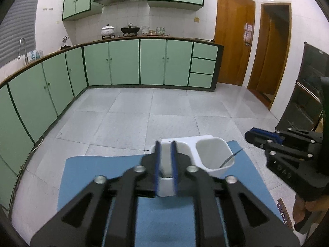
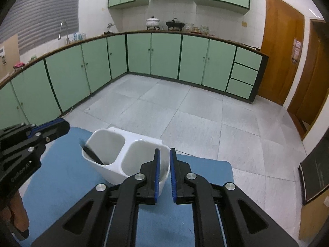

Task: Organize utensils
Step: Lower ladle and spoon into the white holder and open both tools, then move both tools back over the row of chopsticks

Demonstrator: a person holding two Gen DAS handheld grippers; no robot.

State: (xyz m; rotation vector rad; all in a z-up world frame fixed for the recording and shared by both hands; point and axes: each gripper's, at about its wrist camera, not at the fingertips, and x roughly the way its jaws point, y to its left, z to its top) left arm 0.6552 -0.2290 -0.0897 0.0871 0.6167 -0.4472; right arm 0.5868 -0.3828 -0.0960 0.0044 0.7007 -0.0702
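A white two-compartment utensil holder [image 1: 213, 154] [image 2: 107, 144] stands at the far end of a blue mat [image 1: 92, 170] [image 2: 61, 185]. In the right wrist view a black utensil [image 2: 92, 154] leans in its left compartment. In the left wrist view a thin grey handle [image 1: 231, 157] shows in its right compartment. My left gripper [image 1: 166, 143] [image 2: 65, 125] hovers near the holder's left side, slightly open, with nothing between its pads. My right gripper [image 2: 164, 150] [image 1: 249, 135] hangs near the holder's right compartment, shut to a narrow slit and empty.
Grey floor tiles lie beyond the mat's far edge. Green cabinets [image 1: 123, 61] run along the left and back walls, and wooden doors [image 2: 281, 51] stand at the right. A dark glass-fronted unit [image 1: 308, 94] is close on the right. A hand [image 1: 300, 207] holds each gripper.
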